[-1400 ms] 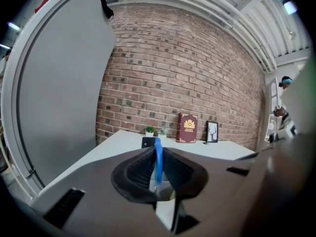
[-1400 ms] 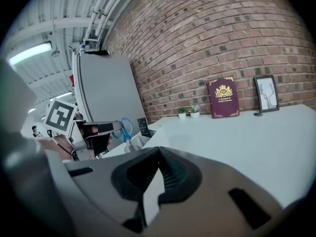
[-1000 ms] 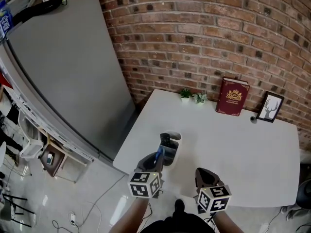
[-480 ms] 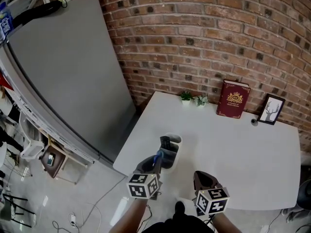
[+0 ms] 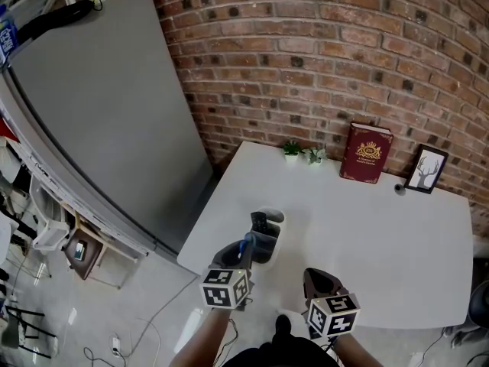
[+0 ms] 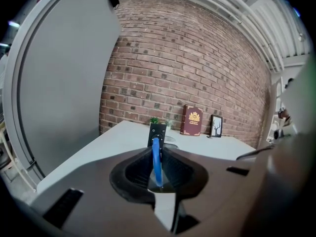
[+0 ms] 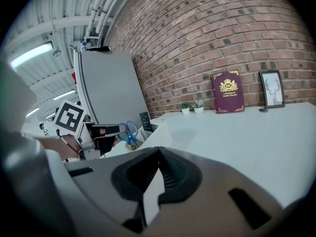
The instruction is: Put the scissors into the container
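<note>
The scissors [image 5: 248,245], with blue handles, stand upright in my left gripper [image 5: 244,254], which is shut on them just short of the container [image 5: 269,243]. The container is a pale open box near the front left corner of the white table [image 5: 367,220], and a black remote [image 5: 260,222] sticks up inside it. In the left gripper view the blue handle [image 6: 156,159] rises between the jaws, with the remote [image 6: 157,132] right behind it. My right gripper [image 5: 316,276] hovers at the table's front edge, shut and holding nothing. The right gripper view shows the scissors [image 7: 129,132] beside the container [image 7: 157,132].
A red book [image 5: 365,153], a framed picture [image 5: 426,169] and two small potted plants [image 5: 292,149] line the brick wall at the table's far edge. A tall grey panel [image 5: 99,113] stands to the left, and the floor below it holds clutter [image 5: 76,247].
Hardly anything: the left gripper keeps the scissors at the container's near side, and the right gripper has drifted slightly back toward me.
</note>
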A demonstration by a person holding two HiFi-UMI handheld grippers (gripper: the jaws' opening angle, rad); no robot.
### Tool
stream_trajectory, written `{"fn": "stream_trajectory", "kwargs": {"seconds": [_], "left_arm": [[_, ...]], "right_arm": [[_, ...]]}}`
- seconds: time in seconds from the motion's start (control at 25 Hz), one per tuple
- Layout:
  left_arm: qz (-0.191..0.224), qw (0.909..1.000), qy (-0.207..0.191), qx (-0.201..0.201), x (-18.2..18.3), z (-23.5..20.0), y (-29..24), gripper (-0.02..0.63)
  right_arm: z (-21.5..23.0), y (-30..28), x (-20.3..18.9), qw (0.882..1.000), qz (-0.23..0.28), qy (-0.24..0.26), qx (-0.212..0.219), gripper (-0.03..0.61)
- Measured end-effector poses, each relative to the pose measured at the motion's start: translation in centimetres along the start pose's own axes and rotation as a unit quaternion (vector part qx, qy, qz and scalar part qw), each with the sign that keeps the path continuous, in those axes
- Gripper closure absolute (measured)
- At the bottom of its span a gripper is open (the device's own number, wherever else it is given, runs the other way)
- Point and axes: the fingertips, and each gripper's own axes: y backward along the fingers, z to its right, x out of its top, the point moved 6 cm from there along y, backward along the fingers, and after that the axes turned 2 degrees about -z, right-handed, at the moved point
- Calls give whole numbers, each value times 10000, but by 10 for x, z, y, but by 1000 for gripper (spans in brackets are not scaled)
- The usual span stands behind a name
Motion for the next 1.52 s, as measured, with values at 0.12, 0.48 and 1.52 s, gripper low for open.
{"fn": "stream_trajectory", "kwargs": {"seconds": [0.12,0.48,1.52], "left_arm": [[-16,10000,-53,69,-2,-1,0,571],[-126,9997,63,210,-5,-12,3,569],[-405,9975,254,523,-37,-19,42,520]], "right_arm": [[0,-1,-2,10000,-9,14,10,578],[-2,-3,0,9999,-13,71,72,578],[-19,-3,-4,9995,-77,217,232,578]]}}
